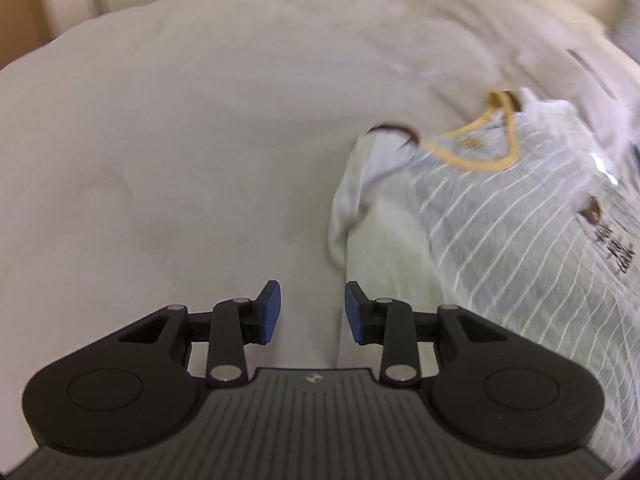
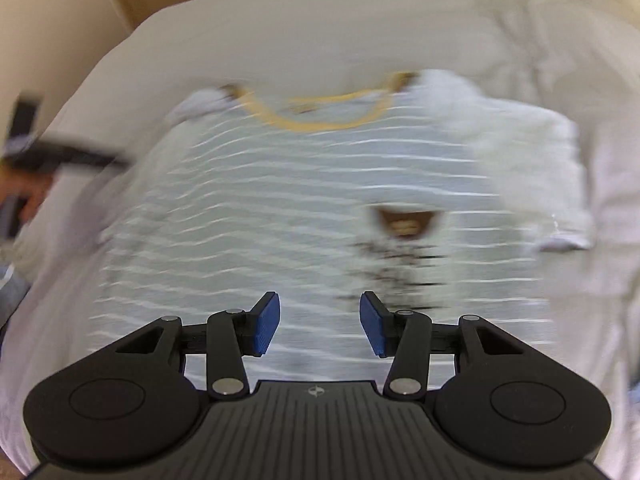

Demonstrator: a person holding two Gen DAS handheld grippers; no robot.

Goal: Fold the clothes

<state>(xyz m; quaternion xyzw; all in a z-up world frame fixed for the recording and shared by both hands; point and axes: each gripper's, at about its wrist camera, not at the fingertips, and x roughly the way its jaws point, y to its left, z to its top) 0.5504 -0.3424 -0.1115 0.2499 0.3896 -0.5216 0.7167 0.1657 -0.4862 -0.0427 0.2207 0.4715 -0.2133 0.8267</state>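
A pale, rumpled bedsheet (image 1: 180, 128) fills the room's view, the striped T-shirt (image 2: 280, 208) spread flat on it, under the empty, parted left gripper (image 1: 313, 312) and right gripper (image 2: 319, 322)

We look steeply down from each wrist; both views share the striped shirt (image 1: 520, 240) (image 2: 280, 200); our left sits beside its sleeve, our right above its chest.

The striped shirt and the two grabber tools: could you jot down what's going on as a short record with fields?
Garment: striped shirt, grey with thin white stripes
Neckline: yellow collar
Print: brown logo, blurred
Lies on: white bedding
Left gripper: open, empty, over the bedding beside the shirt's edge
Right gripper: open, empty, above the shirt
Picture quality: motion blur
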